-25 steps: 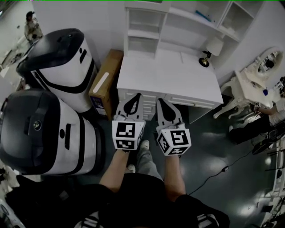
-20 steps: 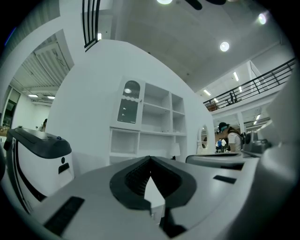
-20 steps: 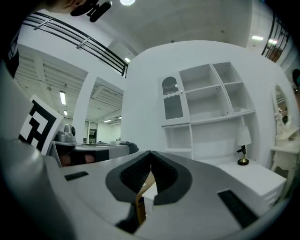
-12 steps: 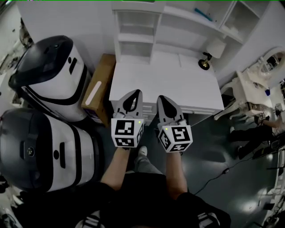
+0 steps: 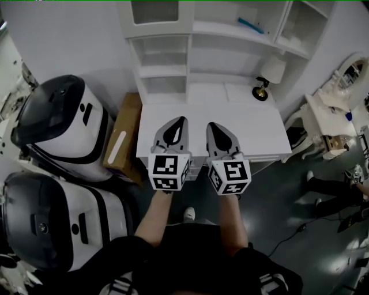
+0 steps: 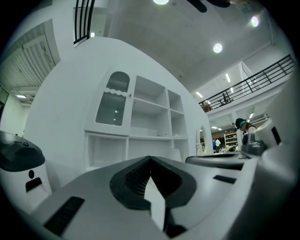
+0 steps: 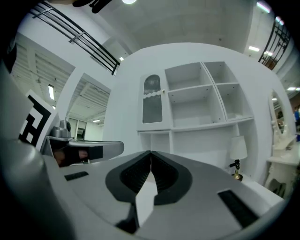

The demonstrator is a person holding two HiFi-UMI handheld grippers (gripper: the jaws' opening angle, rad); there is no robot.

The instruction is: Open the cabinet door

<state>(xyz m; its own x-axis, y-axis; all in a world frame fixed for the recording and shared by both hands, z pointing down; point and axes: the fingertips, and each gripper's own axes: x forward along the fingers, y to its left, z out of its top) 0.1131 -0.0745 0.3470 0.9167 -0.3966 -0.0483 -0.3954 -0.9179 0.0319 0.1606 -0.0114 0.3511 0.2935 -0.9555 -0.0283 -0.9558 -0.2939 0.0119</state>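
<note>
Door (image 5: 155, 11) far back left: shut, not touched | left gripper (image 5: 179, 121): closed, empty | right gripper (image 5: 211, 125): closed, empty | both over desk (image 5: 253, 124) | left to do: reach, grab, pull

You hold the left claw (image 5: 176, 128) and right claw (image 5: 214, 130) level, side by side, forearms outstretched, both with jaws pressed together, empty.

I find no words, numbers or brand names that I can read. The left cube (image 5: 168, 171) on my left gripper (image 5: 179, 121) and the right cube (image 5: 229, 176) on my right gripper (image 5: 211, 125) carry only black-and-white square patterns. The cardboard box (image 5: 130, 112) at nine o'clock of the counter (image 5: 253, 124) bears a pale label (image 5: 116, 147), with nothing legible on it.
</note>
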